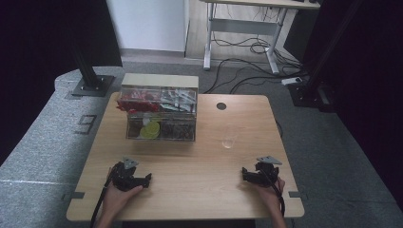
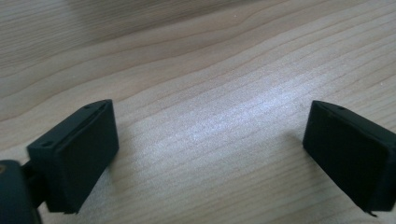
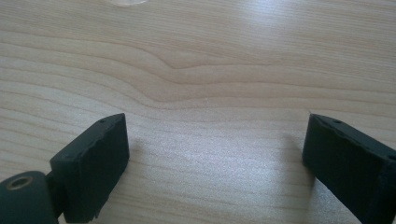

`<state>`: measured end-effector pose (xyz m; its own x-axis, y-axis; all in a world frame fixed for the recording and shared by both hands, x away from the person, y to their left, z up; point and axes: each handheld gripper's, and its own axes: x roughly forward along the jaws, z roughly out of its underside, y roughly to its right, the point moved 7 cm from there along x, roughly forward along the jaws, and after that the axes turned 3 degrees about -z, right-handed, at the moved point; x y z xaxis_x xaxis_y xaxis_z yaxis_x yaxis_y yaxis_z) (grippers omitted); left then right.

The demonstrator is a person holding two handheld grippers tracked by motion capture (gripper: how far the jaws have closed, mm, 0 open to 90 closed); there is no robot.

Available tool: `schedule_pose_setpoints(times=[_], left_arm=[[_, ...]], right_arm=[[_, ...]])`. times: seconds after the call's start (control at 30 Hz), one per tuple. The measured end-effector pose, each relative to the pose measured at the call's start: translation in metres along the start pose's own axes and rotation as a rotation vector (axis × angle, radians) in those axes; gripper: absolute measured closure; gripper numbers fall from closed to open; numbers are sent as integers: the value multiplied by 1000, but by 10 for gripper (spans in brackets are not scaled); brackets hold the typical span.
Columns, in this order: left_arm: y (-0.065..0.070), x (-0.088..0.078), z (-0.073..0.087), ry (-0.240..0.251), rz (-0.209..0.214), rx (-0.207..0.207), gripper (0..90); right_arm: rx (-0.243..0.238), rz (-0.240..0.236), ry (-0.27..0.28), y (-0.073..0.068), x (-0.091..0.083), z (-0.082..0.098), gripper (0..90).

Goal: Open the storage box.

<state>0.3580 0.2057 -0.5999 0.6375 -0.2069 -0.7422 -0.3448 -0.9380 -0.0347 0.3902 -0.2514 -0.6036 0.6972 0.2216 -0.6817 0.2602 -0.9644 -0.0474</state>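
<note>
Both grippers — left (image 1: 142, 179), right (image 1: 248, 174) — resting on worktop (image 1: 199, 156), fingers (image 2: 74, 156) wide apart, holding nothing. Advisable: approach glass (image 1: 229, 137) slowly, square-on.

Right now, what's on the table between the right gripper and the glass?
Nothing: in the high view, bare wood runs from the right gripper up to the glass. The right gripper view shows bare table beyond its open jaws too.
</note>
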Motion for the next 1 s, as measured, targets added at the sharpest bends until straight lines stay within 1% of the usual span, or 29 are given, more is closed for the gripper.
schedule_pose_setpoints(times=[0.1, 0.17, 0.2, 0.27, 0.33, 0.37, 0.47, 0.5, 0.53, 0.57, 0.6, 0.63, 0.7, 0.73, 0.77, 0.8, 0.83, 0.87, 0.9, 1.0], left_arm=[[0, -1, 0, 5, -5, -4, 53], [-1, -2, 0, 15, -4, -5, 113], [-1, -2, 0, 19, -6, -6, 113], [-1, -3, 0, 25, -4, -9, 147], [-1, -3, 0, 28, -8, -11, 154], [-3, -5, 1, 35, -20, -24, 190], [-4, -7, 3, 43, -32, -36, 257], [-4, -8, 3, 45, -37, -42, 257], [-6, -9, 4, 52, -44, -55, 306], [-6, -9, 4, 52, -44, -55, 335], [-6, -11, 4, 52, -46, -61, 335], [-7, -12, 5, 48, -50, -65, 396], [-7, -14, 5, 44, -44, -62, 411], [-6, -15, 5, 42, -42, -59, 431], [-7, -18, 5, 49, -43, -58, 475], [-7, -18, 5, 49, -43, -58, 491], [-7, -20, 4, 59, -48, -57, 491], [-8, -26, 2, 89, -64, -59, 526], [-8, -26, 2, 89, -64, -59, 541], [-10, -38, -2, 142, -86, -62, 582]], right_arm=[[0, 0, 0, 0, 0, 0, 73], [0, 0, 0, 0, 0, 0, 73], [0, 0, 0, 0, 0, 0, 73], [-1, -1, 0, 0, 0, 0, 80], [-3, -2, 3, -1, -1, 0, 88], [-1, -1, 5, -1, -1, 1, 93], [1, 4, 8, -3, -2, 2, 102], [1, 4, 8, -3, -2, 2, 102], [0, 2, 8, -4, -3, 3, 104], [0, 2, 8, -4, -3, 3, 104], [1, 1, 7, -4, -4, 3, 103], [1, 1, 7, -4, -4, 3, 103], [1, 1, 8, -4, -4, 3, 103], [1, 1, 7, -4, -4, 3, 103], [1, 2, 7, -4, -4, 3, 103], [1, 2, 7, -4, -4, 3, 103], [1, 1, 7, -4, -4, 3, 103], [1, 1, 7, -4, -4, 3, 104], [1, 0, 8, -4, -4, 3, 104], [1, 0, 7, -4, -4, 3, 103]])
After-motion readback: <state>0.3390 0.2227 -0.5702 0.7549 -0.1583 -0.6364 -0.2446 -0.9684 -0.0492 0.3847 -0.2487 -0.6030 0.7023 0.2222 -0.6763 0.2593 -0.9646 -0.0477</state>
